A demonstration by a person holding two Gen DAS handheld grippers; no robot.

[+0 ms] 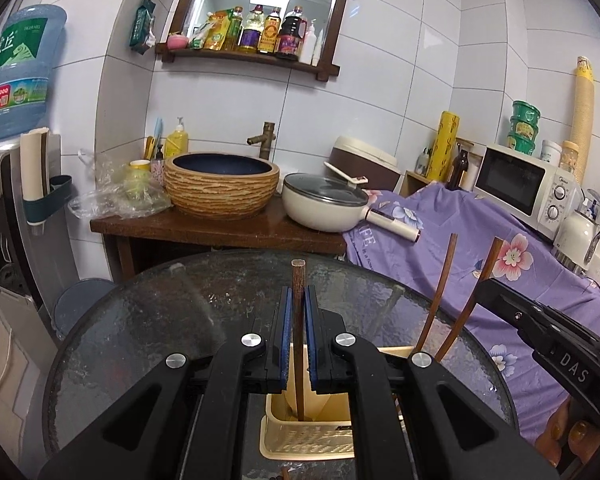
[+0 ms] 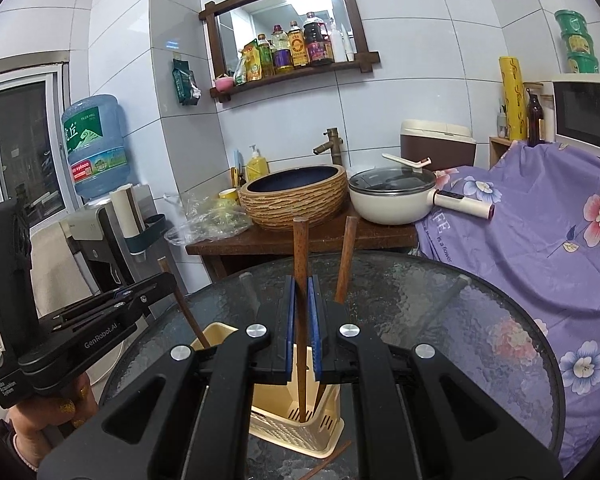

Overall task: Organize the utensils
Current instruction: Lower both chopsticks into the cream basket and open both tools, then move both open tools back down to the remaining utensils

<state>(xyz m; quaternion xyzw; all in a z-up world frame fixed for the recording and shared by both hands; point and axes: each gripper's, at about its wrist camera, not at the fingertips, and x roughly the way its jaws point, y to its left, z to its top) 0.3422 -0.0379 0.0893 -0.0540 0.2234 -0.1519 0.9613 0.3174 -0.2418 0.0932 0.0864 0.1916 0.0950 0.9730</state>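
We hold both grippers side by side, tilted slightly downward. Our left gripper (image 1: 299, 300) has its blue pads pressed nearly together — clamped on a thin stick. Our right gripper (image 2: 302, 294) is pinched the same way. Our left hand (image 2: 40, 412) grips its handle from below.

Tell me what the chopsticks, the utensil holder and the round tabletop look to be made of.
Chopsticks: likely wood, dark brown with visible grain, matte.
Utensil holder: apparently plastic, cream, with moulded slotted walls.
Round tabletop: seemingly textured glass, translucent, its legs showing through, with a dark rim.
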